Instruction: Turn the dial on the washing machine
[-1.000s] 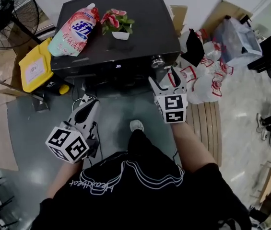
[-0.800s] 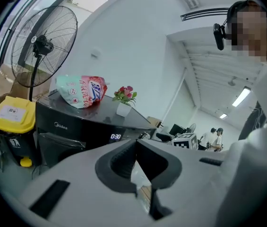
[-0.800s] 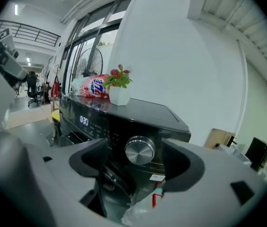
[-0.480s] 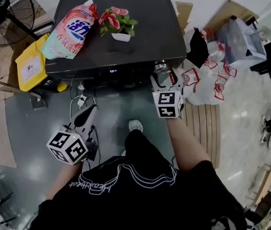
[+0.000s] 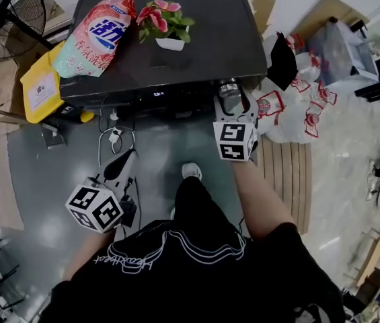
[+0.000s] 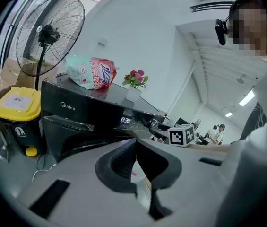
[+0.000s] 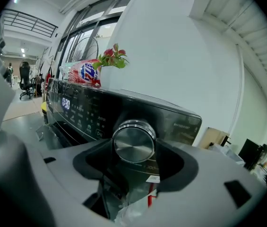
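The black washing machine [image 5: 196, 39] stands in front of me, its silver dial [image 5: 229, 87] at the right end of the front panel. My right gripper [image 5: 234, 103] is up against the panel. In the right gripper view the dial [image 7: 134, 142] sits between the two jaws of the right gripper [image 7: 134, 151], which are closing, their pads close beside its rim. My left gripper [image 5: 124, 163] hangs low at the left, away from the machine, holding nothing. In its own view the left gripper [image 6: 135, 151] has its pads together, and the panel display [image 6: 125, 121] shows beyond.
A detergent pouch [image 5: 95, 36] and a potted flower [image 5: 166, 25] lie on the machine's top. A yellow bin [image 5: 42, 89] and a fan [image 5: 8, 12] stand at the left. Cables [image 5: 114, 140] lie on the floor; plastic bags [image 5: 290, 106] and a wooden pallet [image 5: 284, 173] are at the right.
My right gripper has moved forward to the panel until its jaws came around the dial. The left gripper has stayed low at the left, drifting slightly back.
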Demonstrator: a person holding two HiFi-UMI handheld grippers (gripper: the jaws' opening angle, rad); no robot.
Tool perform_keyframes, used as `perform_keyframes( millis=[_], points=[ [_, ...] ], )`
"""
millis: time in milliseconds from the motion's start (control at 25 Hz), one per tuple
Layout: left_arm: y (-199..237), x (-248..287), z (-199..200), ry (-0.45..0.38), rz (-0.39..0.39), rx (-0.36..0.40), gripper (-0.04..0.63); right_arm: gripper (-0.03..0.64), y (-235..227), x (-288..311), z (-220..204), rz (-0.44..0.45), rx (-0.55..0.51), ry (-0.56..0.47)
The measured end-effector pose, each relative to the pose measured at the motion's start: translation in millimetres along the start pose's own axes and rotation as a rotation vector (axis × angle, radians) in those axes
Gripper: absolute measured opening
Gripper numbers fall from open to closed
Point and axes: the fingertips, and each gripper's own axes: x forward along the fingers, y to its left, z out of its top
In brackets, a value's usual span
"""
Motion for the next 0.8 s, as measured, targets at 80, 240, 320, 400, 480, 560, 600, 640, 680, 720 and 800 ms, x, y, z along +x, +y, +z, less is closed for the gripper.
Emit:
perform_keyframes(
  millis=[80,240,320,400,480,560,600,640,680,720,800],
  points=[
    [1.9,-1.7,-2.5,0.003,0.007,0.0,0.005,0.276,0.2,0.1,0.1,-0.003,0.001,-0.002],
    [3.6,-1.1,-5.1,0.004,0.008,0.001,0.005,0.28,-2.1,-0.8,-0.9,-0.004,0.013,-0.004],
    [5.3,-1.5,-6.3,0.009,0.01,0.001,0.005,0.284,-2.4,-0.7,-1.5,-0.007,0.016,-0.004],
    [6.5,-1.7,-7.5,0.012,0.014,0.0,0.005,0.284,-0.5,-0.6,-0.1,-0.002,0.024,-0.007],
    [5.9,-0.1,-8.7,0.015,0.013,-0.001,0.005,0.284,-0.5,-1.2,1.1,0.001,0.03,-0.01],
    [4.8,1.9,-8.6,0.013,0.008,0.003,0.005,0.284,-1.0,-1.6,1.3,0.003,0.034,-0.011],
    [4.2,2.6,-8.2,0.012,0.006,0.005,0.005,0.284,-1.1,-1.7,1.2,0.004,0.038,-0.011],
    [3.6,3.3,-7.9,0.011,0.005,0.007,0.006,0.284,-1.3,-1.8,0.9,0.006,0.044,-0.01],
    [2.9,4.1,-7.5,0.01,0.003,0.008,0.006,0.284,-1.6,-1.9,0.6,0.008,0.051,-0.009],
    [2.1,4.8,-7.1,0.008,0.001,0.008,0.005,0.284,-1.9,-2.0,0.5,0.011,0.059,-0.009],
    [0.3,5.7,-5.9,0.004,-0.003,0.01,0.005,0.282,-2.0,-1.9,0.7,0.015,0.072,-0.01]
  ],
)
